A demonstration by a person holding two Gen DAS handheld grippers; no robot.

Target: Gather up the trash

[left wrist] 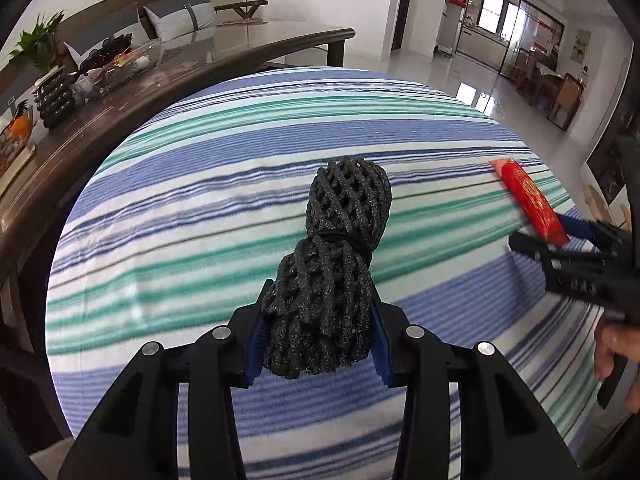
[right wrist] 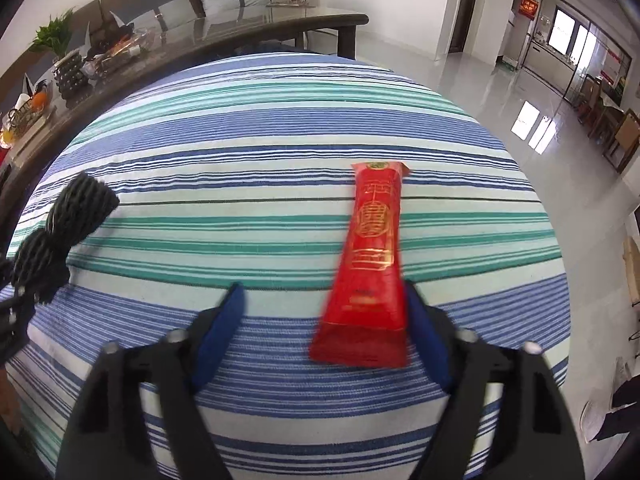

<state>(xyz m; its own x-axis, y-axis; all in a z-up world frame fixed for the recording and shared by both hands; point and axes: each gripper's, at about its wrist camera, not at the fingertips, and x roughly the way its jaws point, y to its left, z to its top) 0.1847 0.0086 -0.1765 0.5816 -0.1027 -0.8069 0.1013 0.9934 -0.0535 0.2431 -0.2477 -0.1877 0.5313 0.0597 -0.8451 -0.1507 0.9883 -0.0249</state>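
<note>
Two grippers work over a table covered with a striped cloth in blue, green and white. Nearest in the left wrist view, the left gripper is clamped on a bundle of black foam netting, both blue pads pressing its lower end while the rest sticks out ahead above the cloth. The right gripper stands with its fingers apart; a red packet lies on the cloth between them, its side against the right finger, the left finger well clear. Beyond the cloth runs a dark wooden table carrying a glass bowl, then a sofa with cushions.
</note>
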